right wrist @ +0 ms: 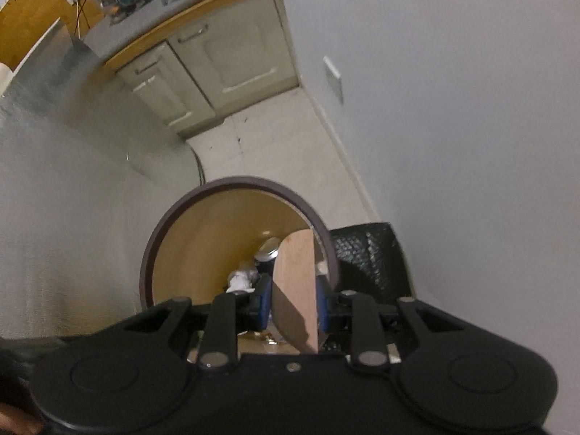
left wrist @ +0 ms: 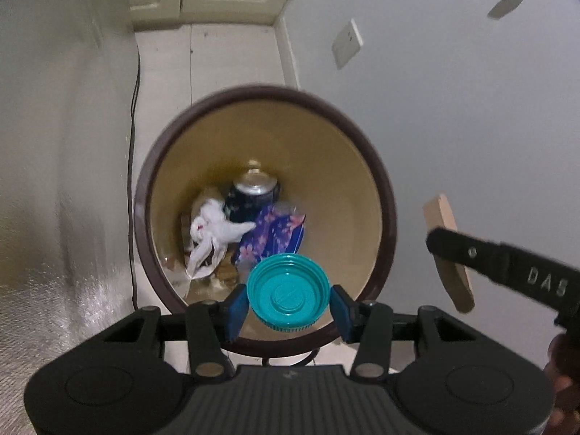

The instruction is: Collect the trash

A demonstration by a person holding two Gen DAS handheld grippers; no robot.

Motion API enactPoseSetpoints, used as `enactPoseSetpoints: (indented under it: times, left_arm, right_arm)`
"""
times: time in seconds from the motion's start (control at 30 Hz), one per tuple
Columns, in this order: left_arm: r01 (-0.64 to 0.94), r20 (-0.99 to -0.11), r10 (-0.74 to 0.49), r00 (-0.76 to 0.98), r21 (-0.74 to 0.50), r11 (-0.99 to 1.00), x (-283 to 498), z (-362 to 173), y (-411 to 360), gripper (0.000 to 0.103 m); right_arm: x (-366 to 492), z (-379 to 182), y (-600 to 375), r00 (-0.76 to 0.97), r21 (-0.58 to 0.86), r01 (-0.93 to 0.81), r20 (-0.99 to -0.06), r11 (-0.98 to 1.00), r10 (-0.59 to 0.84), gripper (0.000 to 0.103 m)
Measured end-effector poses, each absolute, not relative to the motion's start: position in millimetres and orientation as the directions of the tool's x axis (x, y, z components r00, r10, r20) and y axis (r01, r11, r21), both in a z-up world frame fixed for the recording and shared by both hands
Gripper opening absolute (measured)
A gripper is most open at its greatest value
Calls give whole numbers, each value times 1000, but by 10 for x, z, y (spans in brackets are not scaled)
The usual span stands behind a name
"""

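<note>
The left hand-held gripper (left wrist: 289,306) sits at the lower centre of the left wrist view, over the open mouth of a round bin (left wrist: 388,195) with a dark brown rim and a tan inside. A teal plastic lid (left wrist: 288,291), its hollow side facing the camera, lies between the 2 blue pads (left wrist: 237,310). A thin gap shows on both sides of it, so the pads stand only a little wider than the lid and do not press on it.

At the bottom of the bin lie a dark can (left wrist: 252,195) with a silver top, a crumpled white tissue (left wrist: 214,235) to its left and a purple flowered wrapper (left wrist: 273,235) in front of it.

In the right wrist view, the right hand-held gripper (right wrist: 294,306) is narrow and clamped on a flat piece of brown cardboard (right wrist: 295,290), which stands on edge between the pads at the lower centre. It is held over the right side of the bin's rim (right wrist: 156,246). A black padded bag (right wrist: 369,257) rests just right of the bin, against the pale wall. Cream cabinets (right wrist: 217,58) stand in the upper left of that frame.
</note>
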State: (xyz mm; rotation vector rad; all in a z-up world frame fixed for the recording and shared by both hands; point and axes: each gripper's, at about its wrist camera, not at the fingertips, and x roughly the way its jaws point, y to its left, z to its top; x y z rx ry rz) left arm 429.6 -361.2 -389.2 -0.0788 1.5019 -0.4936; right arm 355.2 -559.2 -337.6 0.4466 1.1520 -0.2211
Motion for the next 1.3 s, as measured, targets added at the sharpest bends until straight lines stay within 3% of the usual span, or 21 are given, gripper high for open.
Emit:
enactPoseSetpoints:
  times: [0.1,0.33,0.57,0.6,0.7,1.07,1.3]
  left_arm:
    - [262,-935,-354,-19,-347,900,4303,-3998,-3601,71]
    - [254,-941,-338,24,-322,912,4373,-3982,-3452,72]
    - [282,-951,-295,93,-259,924,4491,-3871,-3321,81]
    - [284,-952,-292,97,-254,925,4505,-3863,-3306,83]
    - [281,-954,-282,105,-244,928,4500,-3840,-3266,89]
    - [274,-952,-284,114,-245,930,4456,-3724,-3273,103]
    - [265,-951,-271,148,-226,937,4385,-3472,-3225,103]
  right_arm:
    - [3633,-3513,-5579,380,245,373,-920,895,93,26]
    - [3840,-3709,-5547,349,282,345,-924,895,156,26]
    - [4149,-3857,-5434,327,374,295,-904,879,275,29]
    - [4191,-3864,-5400,332,383,282,-899,880,285,30]
    - [4280,-3848,-5332,351,385,265,-893,884,283,58]
    - [4014,-3716,-5448,338,330,301,-914,895,223,57]
    - [3826,-3421,-5576,376,302,295,-909,906,181,68]
